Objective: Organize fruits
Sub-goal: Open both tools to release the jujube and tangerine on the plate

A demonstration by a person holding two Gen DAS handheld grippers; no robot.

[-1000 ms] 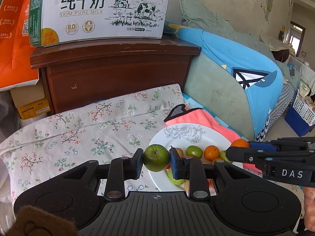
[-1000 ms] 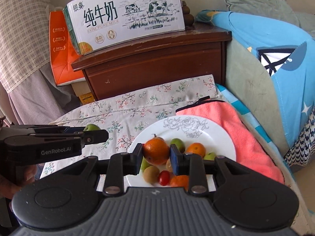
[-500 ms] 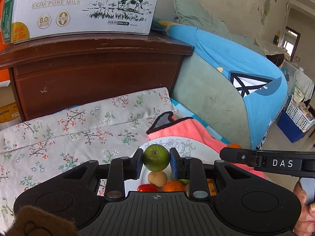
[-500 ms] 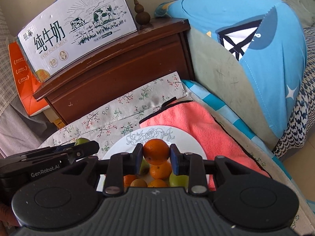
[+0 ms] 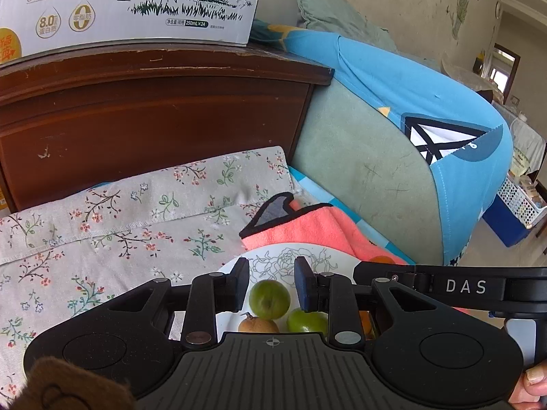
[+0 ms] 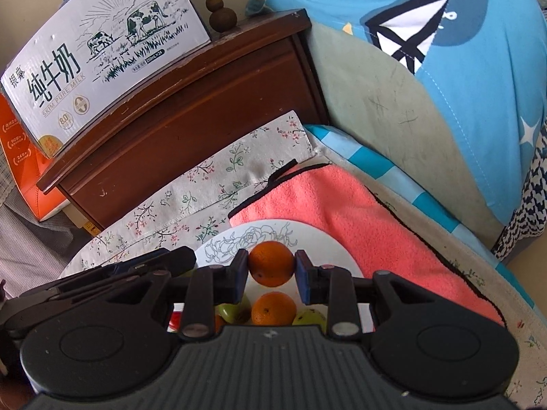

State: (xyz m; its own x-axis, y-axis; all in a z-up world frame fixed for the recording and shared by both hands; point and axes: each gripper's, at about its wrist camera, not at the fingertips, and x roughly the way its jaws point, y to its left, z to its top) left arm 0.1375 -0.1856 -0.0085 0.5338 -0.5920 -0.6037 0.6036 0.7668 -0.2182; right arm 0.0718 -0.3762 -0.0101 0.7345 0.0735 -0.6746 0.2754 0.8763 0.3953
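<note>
My left gripper (image 5: 270, 287) is spread wide, green fruit (image 5: 269, 299) sitting loose on the plate (image 5: 324, 256) at bottom center. My right gripper (image 6: 270, 275) clamps an orange (image 6: 270, 268) above it, probably next to go down.

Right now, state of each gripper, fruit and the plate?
left gripper: open, above the plate
green fruit: on the plate, free of the fingers
right gripper: shut on the orange
plate: on floral cloth and pink towel, holding several fruits
</note>
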